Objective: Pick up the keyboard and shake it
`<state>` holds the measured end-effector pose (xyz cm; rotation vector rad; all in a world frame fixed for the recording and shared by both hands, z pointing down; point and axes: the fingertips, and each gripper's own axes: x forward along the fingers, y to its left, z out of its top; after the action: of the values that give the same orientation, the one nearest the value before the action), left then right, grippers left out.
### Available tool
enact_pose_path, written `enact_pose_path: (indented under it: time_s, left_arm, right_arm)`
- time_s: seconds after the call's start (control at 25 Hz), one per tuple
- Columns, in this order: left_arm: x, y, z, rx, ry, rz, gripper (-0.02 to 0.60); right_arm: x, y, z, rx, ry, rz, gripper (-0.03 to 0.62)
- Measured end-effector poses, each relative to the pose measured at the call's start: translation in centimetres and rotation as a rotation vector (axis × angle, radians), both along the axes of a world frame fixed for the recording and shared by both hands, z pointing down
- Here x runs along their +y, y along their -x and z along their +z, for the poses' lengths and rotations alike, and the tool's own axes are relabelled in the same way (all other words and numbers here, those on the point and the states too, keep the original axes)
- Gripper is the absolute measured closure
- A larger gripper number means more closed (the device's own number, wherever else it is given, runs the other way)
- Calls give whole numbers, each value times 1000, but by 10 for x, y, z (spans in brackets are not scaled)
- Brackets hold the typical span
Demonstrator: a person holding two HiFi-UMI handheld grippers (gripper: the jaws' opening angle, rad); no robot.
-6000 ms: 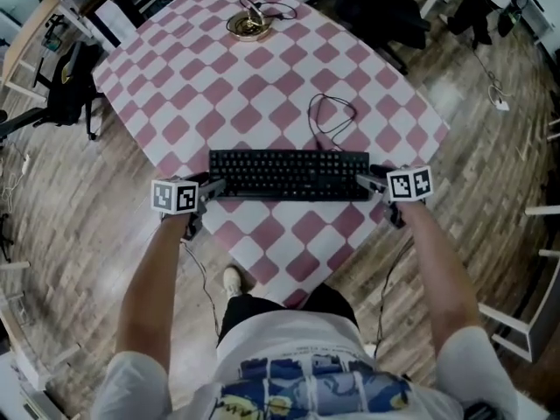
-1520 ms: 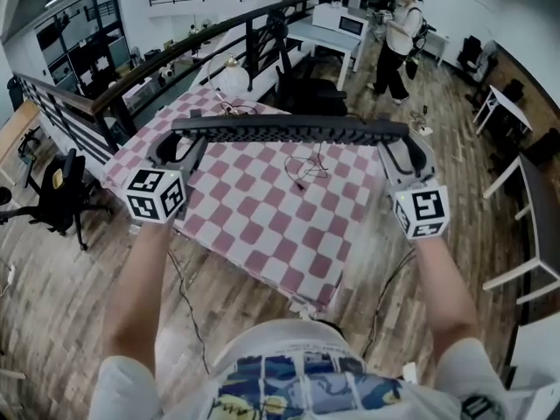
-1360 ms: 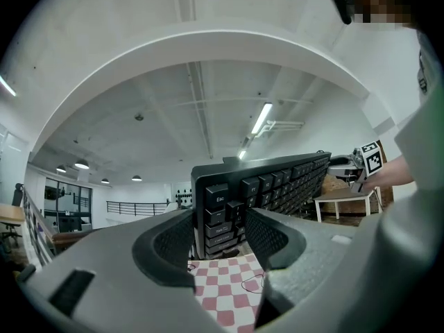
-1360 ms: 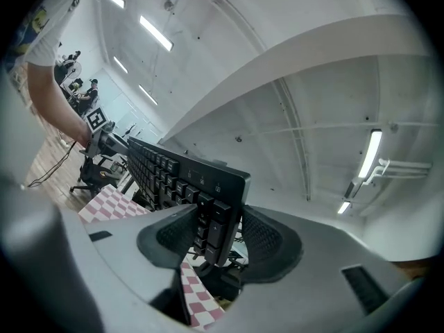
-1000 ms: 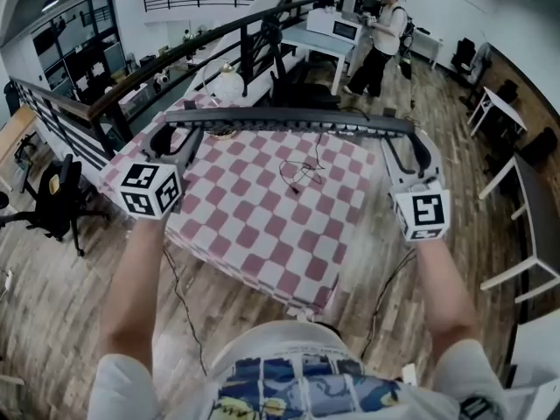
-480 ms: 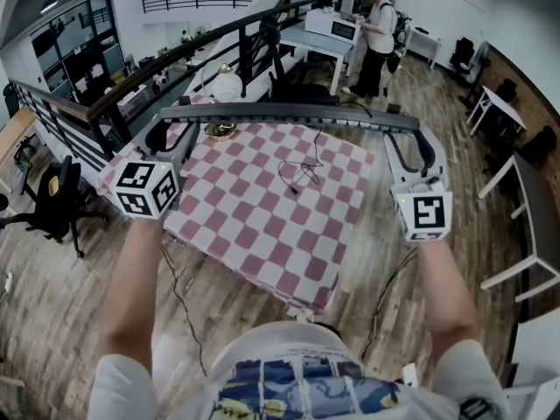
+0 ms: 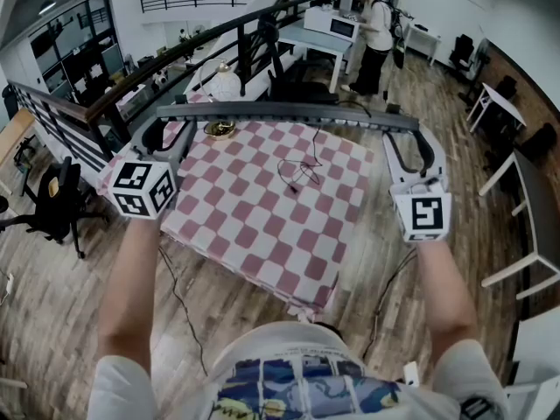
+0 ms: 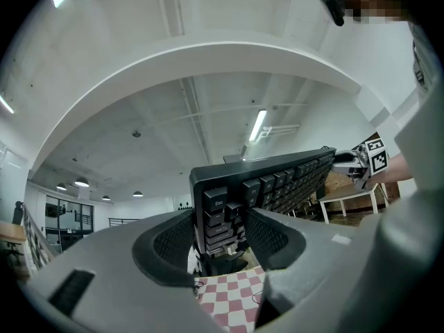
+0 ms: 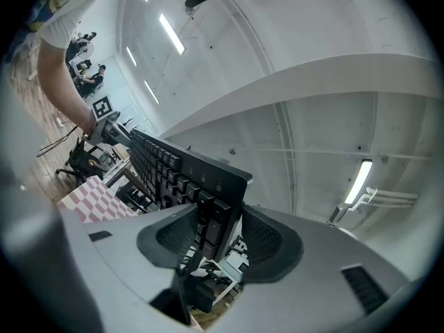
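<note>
Over the checkered table (image 7: 254, 213), the keyboard (image 7: 289, 113) is clamped at its short ends by the left gripper (image 7: 171, 131) and right gripper (image 7: 409, 143). It is judged rigid and light, so end holds are suited to shaking.

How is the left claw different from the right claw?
The left claw grips the keyboard at its Esc end; the right claw grips the opposite end. The left claw's cube carries a different black-and-white pattern from the right claw's cube. Both are shut on the keyboard, holding it in the air above the checked table.
</note>
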<state>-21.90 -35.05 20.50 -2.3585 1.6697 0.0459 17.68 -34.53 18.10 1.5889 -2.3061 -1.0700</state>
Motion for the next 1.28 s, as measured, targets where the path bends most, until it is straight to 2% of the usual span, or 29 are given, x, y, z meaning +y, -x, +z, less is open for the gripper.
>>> enact_pose_path:
  time_s: [1.28]
  left_arm:
    - [2,-2,-11,-22,-28,10,361]
  right_arm:
    - [5,-3,-6,-10,-17,12,402]
